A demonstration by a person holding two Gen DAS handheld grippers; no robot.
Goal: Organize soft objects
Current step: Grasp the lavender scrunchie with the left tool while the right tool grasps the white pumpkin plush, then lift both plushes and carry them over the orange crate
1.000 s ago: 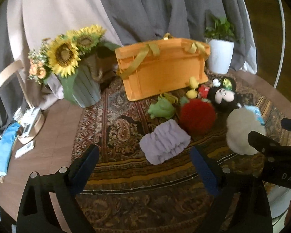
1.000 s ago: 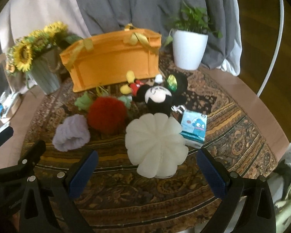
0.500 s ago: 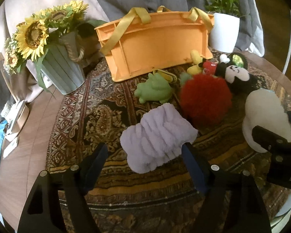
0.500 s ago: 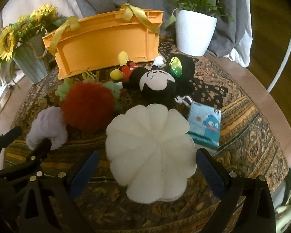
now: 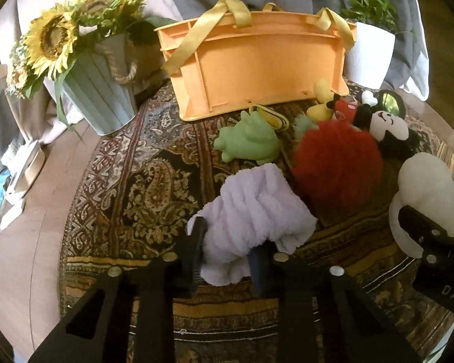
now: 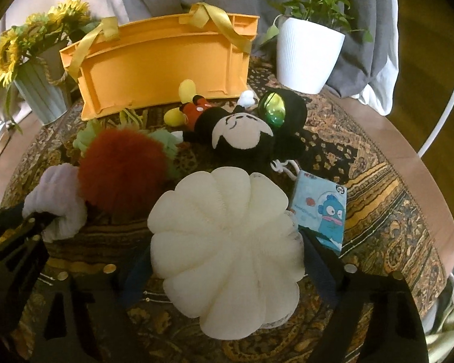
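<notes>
Two soft pieces taken at the near edge of the rug — one claw to each.

The lilac plush band (image 5: 257, 211), light and squashy, is best pinched at its near fold; there the left gripper (image 5: 227, 260) is clenched on it. The cream pumpkin cushion (image 6: 227, 242), bulky and yielding, is straddled by the right gripper (image 6: 227, 269), its jaws closing against the sides — likely compressed before it is held.
</notes>
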